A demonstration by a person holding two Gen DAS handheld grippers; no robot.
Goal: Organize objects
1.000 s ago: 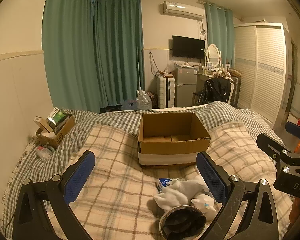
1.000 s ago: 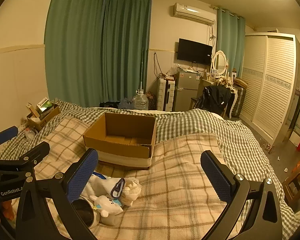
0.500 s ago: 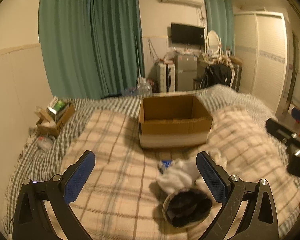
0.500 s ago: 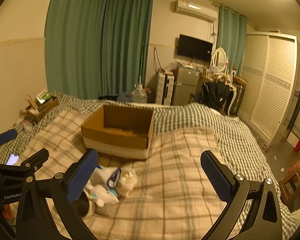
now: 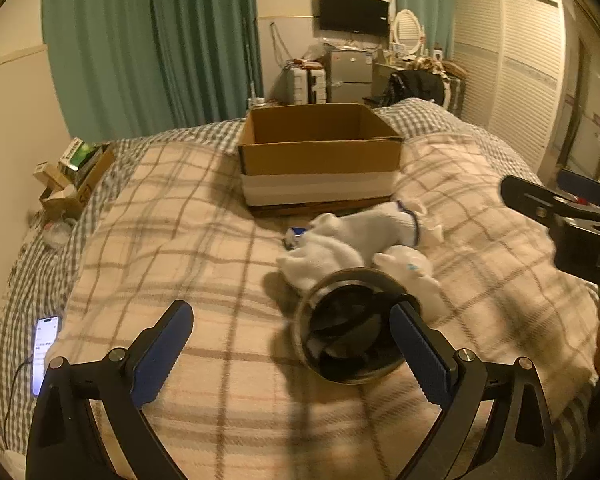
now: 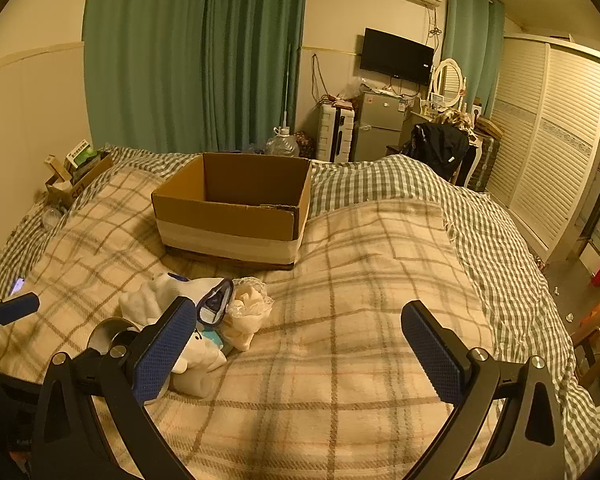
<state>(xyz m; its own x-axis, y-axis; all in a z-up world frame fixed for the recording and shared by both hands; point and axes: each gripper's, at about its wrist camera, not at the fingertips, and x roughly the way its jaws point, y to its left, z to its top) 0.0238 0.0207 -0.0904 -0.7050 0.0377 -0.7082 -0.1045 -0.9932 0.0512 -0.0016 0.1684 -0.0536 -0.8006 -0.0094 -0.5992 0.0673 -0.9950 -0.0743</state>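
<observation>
Near the bed's middle, both tongs, left (image 5: pixel 290 350) and right (image 6: pixel 298 354), gaped wide, empty; the left should straddle the tin (image 5: pixel 350 326) squarely before closing.

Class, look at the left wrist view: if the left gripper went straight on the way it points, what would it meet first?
Probably the plaid blanket: the left gripper is open and angled down at the bed. The round container lies by its right finger, slightly off that line; depth is unclear.
</observation>
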